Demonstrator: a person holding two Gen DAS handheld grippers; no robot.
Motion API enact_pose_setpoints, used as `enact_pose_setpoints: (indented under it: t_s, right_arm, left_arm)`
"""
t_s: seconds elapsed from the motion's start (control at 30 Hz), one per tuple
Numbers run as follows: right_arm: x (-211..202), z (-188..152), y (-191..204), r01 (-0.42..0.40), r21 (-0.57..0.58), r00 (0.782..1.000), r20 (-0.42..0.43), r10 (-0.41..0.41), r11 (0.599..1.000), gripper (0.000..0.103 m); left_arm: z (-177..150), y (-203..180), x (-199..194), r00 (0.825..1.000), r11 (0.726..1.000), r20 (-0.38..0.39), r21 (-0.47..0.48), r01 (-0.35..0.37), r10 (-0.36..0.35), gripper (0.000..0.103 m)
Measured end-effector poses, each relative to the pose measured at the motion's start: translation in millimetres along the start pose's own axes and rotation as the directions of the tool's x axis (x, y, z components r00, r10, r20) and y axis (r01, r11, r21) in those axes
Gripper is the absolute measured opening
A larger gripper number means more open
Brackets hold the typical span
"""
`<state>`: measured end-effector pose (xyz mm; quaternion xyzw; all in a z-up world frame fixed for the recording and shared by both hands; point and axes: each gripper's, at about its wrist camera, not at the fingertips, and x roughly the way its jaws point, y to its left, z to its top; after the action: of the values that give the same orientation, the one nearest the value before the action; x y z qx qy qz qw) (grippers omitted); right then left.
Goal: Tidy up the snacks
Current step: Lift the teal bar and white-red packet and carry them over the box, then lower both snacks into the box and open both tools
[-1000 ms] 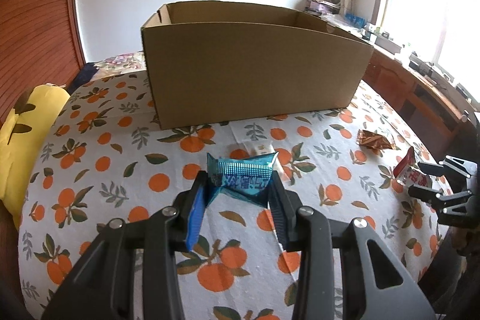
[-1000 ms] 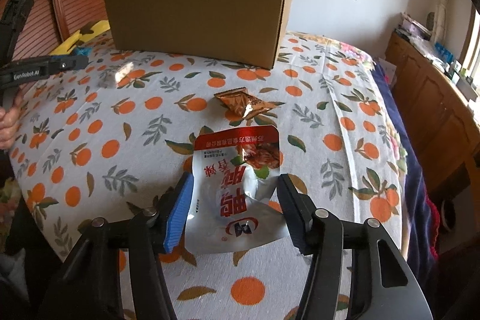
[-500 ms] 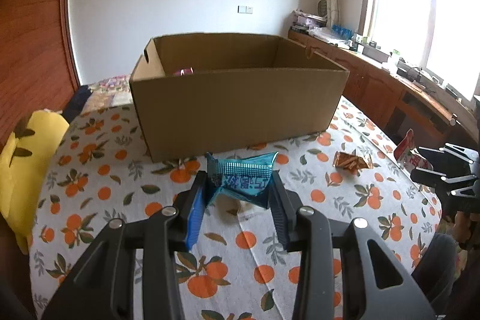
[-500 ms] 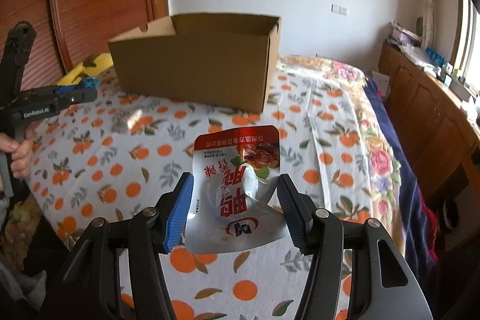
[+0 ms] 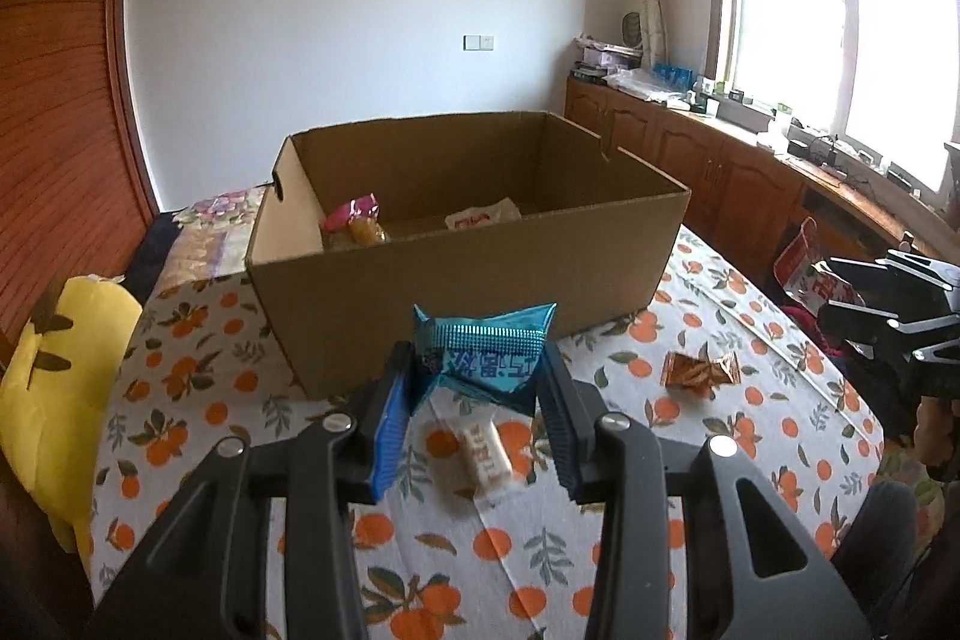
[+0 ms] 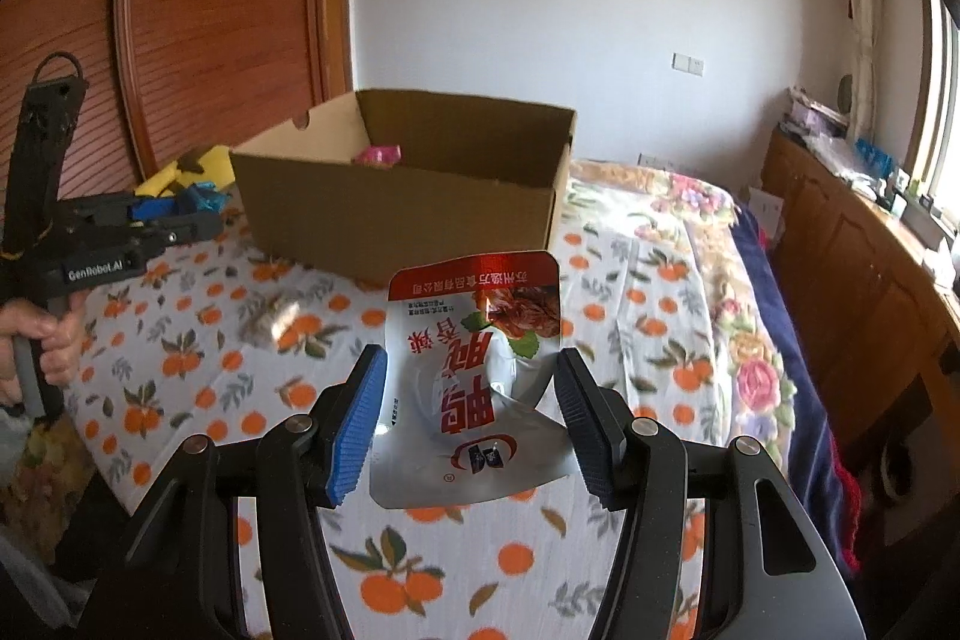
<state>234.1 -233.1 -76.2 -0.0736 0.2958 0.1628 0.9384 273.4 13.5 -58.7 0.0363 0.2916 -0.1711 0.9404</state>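
While my left gripper [image 5: 477, 403] is closed on a teal snack packet [image 5: 486, 361], my right gripper [image 6: 468, 421] clamps a silver and red snack pouch [image 6: 474, 382]. Both are held above the orange-print tablecloth [image 5: 750, 340], in front of the open cardboard box [image 5: 468, 256], which already contains two snacks.

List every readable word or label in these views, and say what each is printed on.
"GenRobot.AI": side of the left tool.
Red-and-silver pouch in the right tool: large red Chinese characters, upside down; small print too small.
Teal packet: blue Chinese characters, too blurred.
White bar wrapper: blurred.
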Motion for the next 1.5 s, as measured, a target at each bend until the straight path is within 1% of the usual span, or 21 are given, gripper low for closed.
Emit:
enact_pose_setpoints:
  t_s: [0.17, 0.47, 0.73, 0.9, 0.97, 1.03, 1.17, 1.37, 1.43, 1.5]
  right_arm:
    - [8.1, 20.0, 0.5, 0.0, -0.01, 1.0, 0.02, 0.0, 1.0, 0.058]
    - [30.3, 61.8, 2.2, -0.001, -0.045, 0.998, 0.057, 0.003, 0.999, 0.058]
    - [59.0, 96.2, 1.5, -0.004, -0.069, 0.997, 0.08, 0.009, 0.998, 0.058]
    - [83.5, 116.0, 4.8, -0.022, -0.087, 0.995, 0.093, 0.03, 0.996, 0.058]
    - [93.6, 119.0, 6.5, -0.022, -0.089, 0.995, 0.094, 0.031, 0.996, 0.058]
    - [99.9, 120.3, 6.8, -0.022, -0.082, 0.994, 0.104, 0.031, 0.996, 0.058]
    - [113.4, 122.8, 6.2, -0.031, -0.072, 0.992, 0.117, 0.039, 0.997, 0.058]
    - [129.3, 128.4, 6.5, -0.036, -0.052, 0.991, 0.126, 0.042, 0.998, 0.059]
    - [135.8, 129.1, 9.0, -0.031, -0.06, 0.992, 0.118, 0.038, 0.998, 0.059]
    - [142.9, 127.1, 9.6, -0.033, -0.06, 0.994, 0.102, 0.04, 0.998, 0.059]
  left_arm:
    - [17.6, -0.4, 9.6, 1.0, 1.0, 0.026, 0.009, 0.014, -0.015, 0.04]
    - [59.2, -0.6, 32.8, 0.993, 0.998, 0.1, 0.032, 0.053, -0.056, 0.04]
    - [78.6, 14.7, 62.9, 0.991, 0.998, 0.12, 0.023, 0.054, -0.056, 0.041]
    - [83.2, 32.8, 76.9, 0.992, 0.999, 0.124, -0.014, 0.036, -0.034, 0.041]
    - [81.1, 40.2, 78.7, 0.992, 0.999, 0.123, -0.029, 0.014, -0.01, 0.041]
    - [79.9, 45.1, 79.3, 0.991, 0.999, 0.134, -0.037, 0.005, 0.0, 0.042]
    - [75.3, 53.0, 86.9, 0.992, 0.998, 0.123, -0.057, 0.013, -0.006, 0.043]
    - [70.6, 54.9, 99.6, 0.996, 0.998, 0.093, -0.064, 0.01, -0.004, 0.045]
    - [68.9, 54.9, 100.5, 0.996, 0.997, 0.09, -0.072, 0.007, -0.001, 0.05]
    - [67.0, 54.1, 101.9, 0.997, 0.997, 0.083, -0.073, 0.008, -0.001, 0.052]
